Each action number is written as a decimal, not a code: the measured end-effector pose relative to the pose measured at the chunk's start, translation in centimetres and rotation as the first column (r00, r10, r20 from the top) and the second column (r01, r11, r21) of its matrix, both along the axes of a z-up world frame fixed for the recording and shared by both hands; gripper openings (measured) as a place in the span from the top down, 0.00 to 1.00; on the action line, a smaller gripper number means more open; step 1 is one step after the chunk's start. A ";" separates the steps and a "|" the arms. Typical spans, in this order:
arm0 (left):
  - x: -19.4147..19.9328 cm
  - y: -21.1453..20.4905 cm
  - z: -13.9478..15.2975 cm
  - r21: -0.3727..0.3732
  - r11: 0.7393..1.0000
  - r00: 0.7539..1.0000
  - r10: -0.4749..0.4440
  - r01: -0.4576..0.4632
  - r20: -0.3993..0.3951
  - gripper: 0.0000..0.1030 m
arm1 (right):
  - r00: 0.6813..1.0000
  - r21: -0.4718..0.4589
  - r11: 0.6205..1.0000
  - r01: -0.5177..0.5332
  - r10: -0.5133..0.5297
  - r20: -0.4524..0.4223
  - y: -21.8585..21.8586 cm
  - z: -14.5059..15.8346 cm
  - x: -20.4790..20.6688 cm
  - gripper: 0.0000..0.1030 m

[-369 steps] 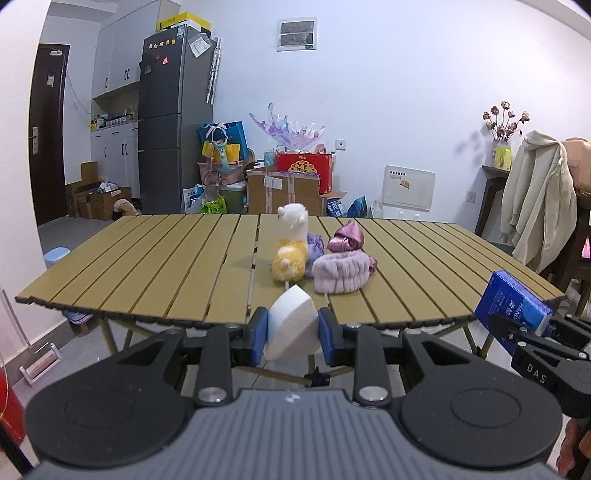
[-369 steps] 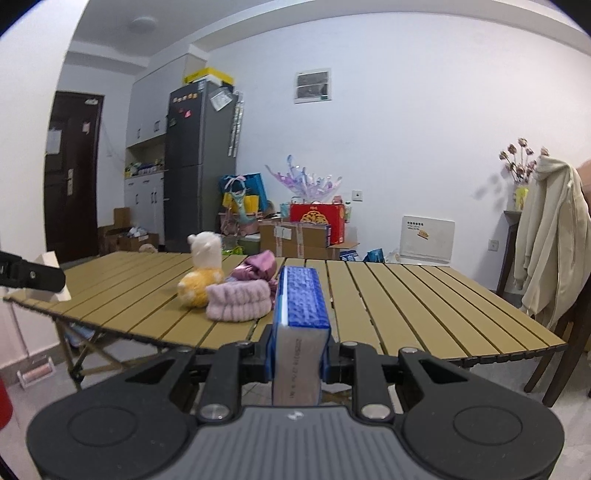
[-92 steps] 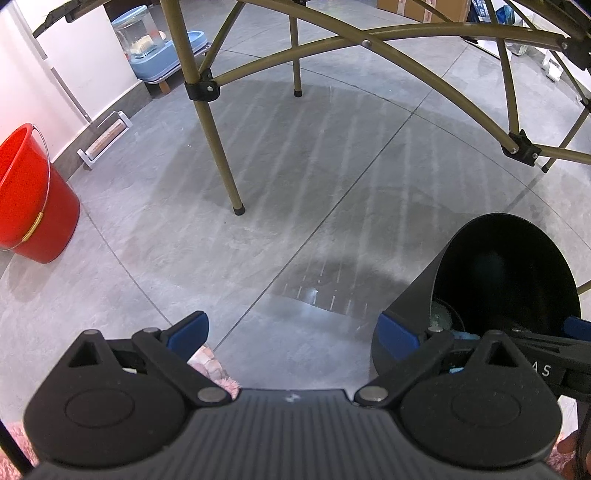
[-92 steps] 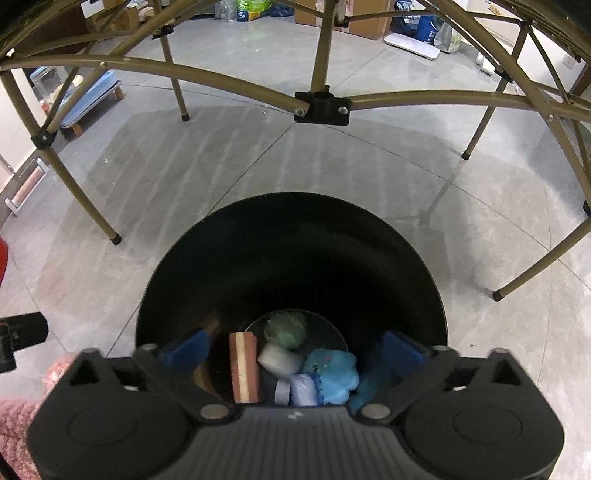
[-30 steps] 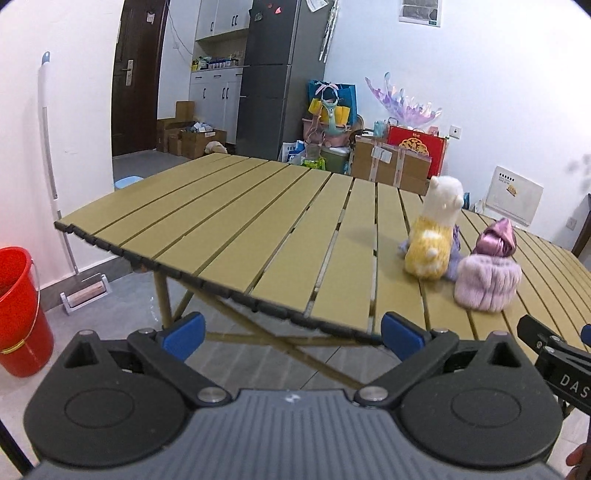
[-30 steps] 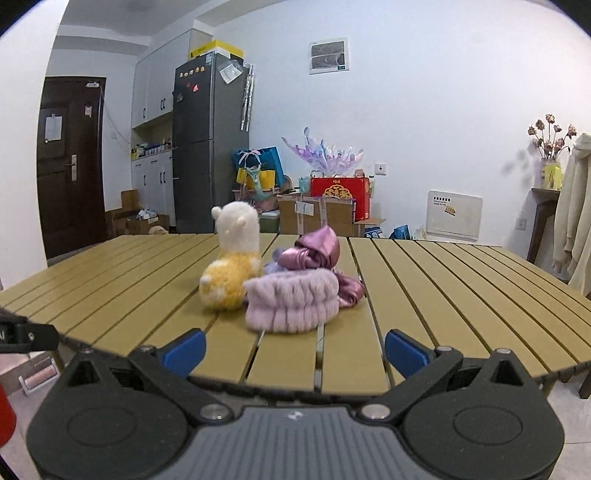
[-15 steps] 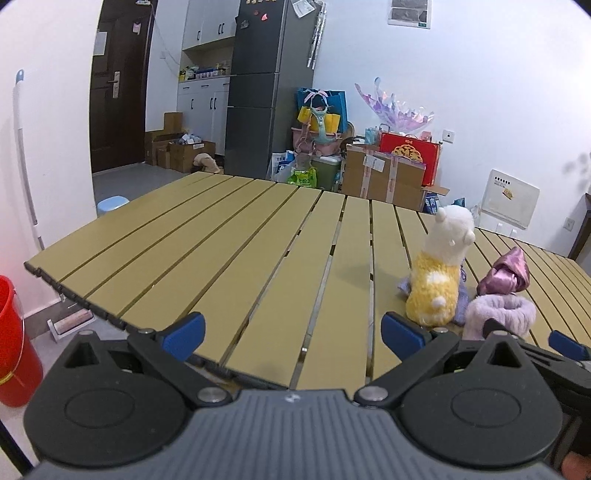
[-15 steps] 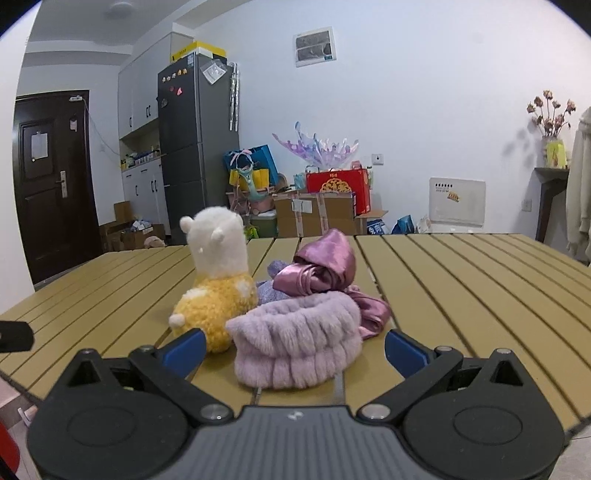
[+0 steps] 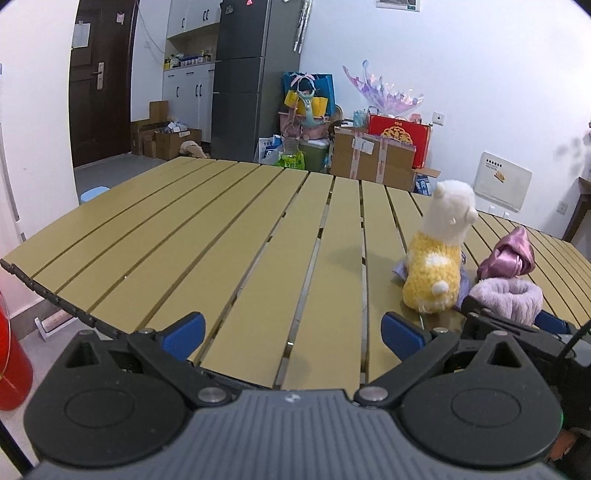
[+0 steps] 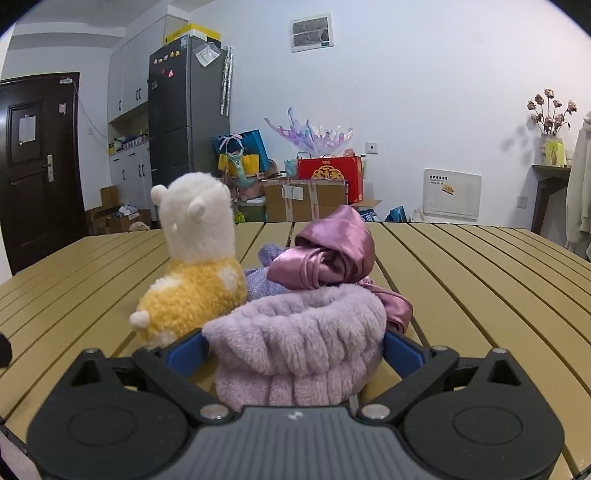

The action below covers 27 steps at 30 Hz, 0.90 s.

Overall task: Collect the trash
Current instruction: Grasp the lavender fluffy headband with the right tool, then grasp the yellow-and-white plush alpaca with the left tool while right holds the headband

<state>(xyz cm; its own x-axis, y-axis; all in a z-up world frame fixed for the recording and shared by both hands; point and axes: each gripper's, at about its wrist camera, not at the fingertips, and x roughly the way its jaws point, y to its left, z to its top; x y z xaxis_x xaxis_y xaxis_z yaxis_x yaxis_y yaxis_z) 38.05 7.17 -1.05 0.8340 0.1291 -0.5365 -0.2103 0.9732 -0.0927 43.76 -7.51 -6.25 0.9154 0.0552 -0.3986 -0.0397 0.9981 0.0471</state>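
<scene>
While both hand-held grippers gape empty | right hand-held gripper straddles one fluffy band | one alpaca toy | one satin scrunchie

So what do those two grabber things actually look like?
Both match: the left gripper and right gripper have matte black bodies with a ribbed grey centre, two round discs, silver screws, angular black arms and blue finger pads.

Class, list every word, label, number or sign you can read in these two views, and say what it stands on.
None reads clearly.
Red gift box: gold emblem, characters too blurred.
White wall panel: dark line of print and a sticker, too small.
Cardboard boxes: white labels, illegible.
Fridge: notes and magnets, no readable text.
Wall picture: no legible print.
</scene>
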 end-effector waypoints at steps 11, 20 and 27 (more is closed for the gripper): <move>-0.9 -0.3 -0.1 0.020 1.000 1.000 -0.020 0.020 0.007 0.00 | 0.999 -0.004 0.999 -0.038 0.038 0.013 -0.3 0.1 -0.8 0.47; -1.3 -0.4 0.3 0.015 1.000 1.000 -0.006 0.006 0.030 0.00 | 0.996 0.094 0.992 -0.083 0.080 0.042 -2.5 0.7 -1.9 0.73; -1.0 -1.6 0.7 0.028 0.999 0.999 -0.025 0.024 0.037 0.00 | 0.997 0.109 0.992 -0.057 0.050 0.063 -3.9 1.3 -2.9 0.74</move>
<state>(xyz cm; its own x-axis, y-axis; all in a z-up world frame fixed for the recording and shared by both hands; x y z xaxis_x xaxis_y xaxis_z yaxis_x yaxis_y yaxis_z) 37.02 5.58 -0.37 0.8565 0.1228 -0.5013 -0.1832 0.9804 -0.0729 40.83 -11.45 -4.96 0.9319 0.1457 -0.3321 -0.0991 0.9832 0.1531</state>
